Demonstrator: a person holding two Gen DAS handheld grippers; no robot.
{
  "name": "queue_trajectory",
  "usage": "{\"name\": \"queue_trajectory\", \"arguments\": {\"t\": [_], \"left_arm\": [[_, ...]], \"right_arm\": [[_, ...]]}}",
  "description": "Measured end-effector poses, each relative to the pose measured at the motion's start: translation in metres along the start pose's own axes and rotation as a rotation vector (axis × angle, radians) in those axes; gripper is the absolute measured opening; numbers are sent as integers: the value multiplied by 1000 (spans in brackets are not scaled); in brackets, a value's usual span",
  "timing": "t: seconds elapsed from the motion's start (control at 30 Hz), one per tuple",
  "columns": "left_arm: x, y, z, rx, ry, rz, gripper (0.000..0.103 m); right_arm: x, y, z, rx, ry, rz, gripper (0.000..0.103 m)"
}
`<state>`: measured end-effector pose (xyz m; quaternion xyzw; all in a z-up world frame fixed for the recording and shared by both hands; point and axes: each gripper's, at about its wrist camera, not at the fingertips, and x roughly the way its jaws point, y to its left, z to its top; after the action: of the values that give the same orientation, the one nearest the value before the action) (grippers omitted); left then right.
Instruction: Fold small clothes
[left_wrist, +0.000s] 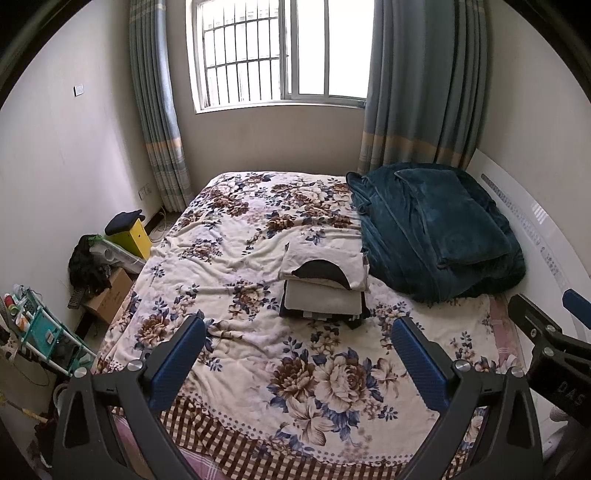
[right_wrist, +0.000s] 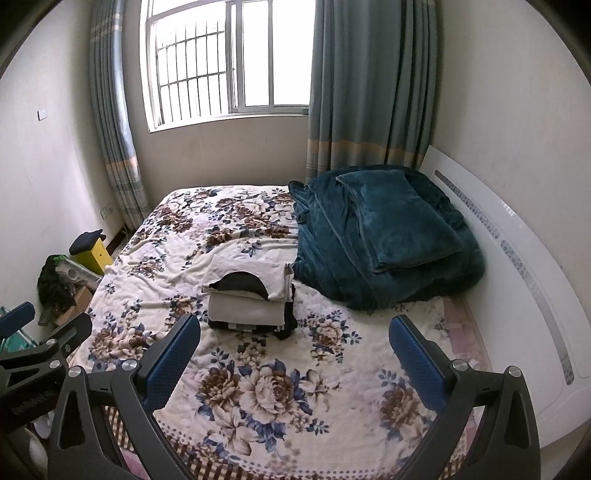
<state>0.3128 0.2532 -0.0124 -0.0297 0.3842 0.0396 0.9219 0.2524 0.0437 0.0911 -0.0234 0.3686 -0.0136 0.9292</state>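
A stack of folded small clothes (left_wrist: 325, 286) lies in the middle of the bed, a cream top with a dark collar opening uppermost, grey and dark pieces beneath. It also shows in the right wrist view (right_wrist: 251, 299). My left gripper (left_wrist: 299, 332) is open and empty, held above the bed's near half, short of the stack. My right gripper (right_wrist: 295, 332) is open and empty, likewise short of the stack. The right gripper's body shows at the left wrist view's right edge (left_wrist: 546, 332); the left gripper's body shows at the right wrist view's left edge (right_wrist: 40, 347).
The bed carries a floral blanket (left_wrist: 240, 258). A teal folded blanket pile (left_wrist: 436, 229) lies at the back right by the white headboard (left_wrist: 524, 214). Boxes, a yellow stool (left_wrist: 129, 232) and a teal rack (left_wrist: 44, 339) stand on the floor left. Window and curtains behind.
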Motion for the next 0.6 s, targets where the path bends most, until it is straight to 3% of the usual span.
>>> {"name": "queue_trajectory", "arguments": {"t": [0.6], "left_arm": [[-2,-4,3,7,-13,7,103]], "right_arm": [[-1,-2,0,15,-9,-3,103]]}}
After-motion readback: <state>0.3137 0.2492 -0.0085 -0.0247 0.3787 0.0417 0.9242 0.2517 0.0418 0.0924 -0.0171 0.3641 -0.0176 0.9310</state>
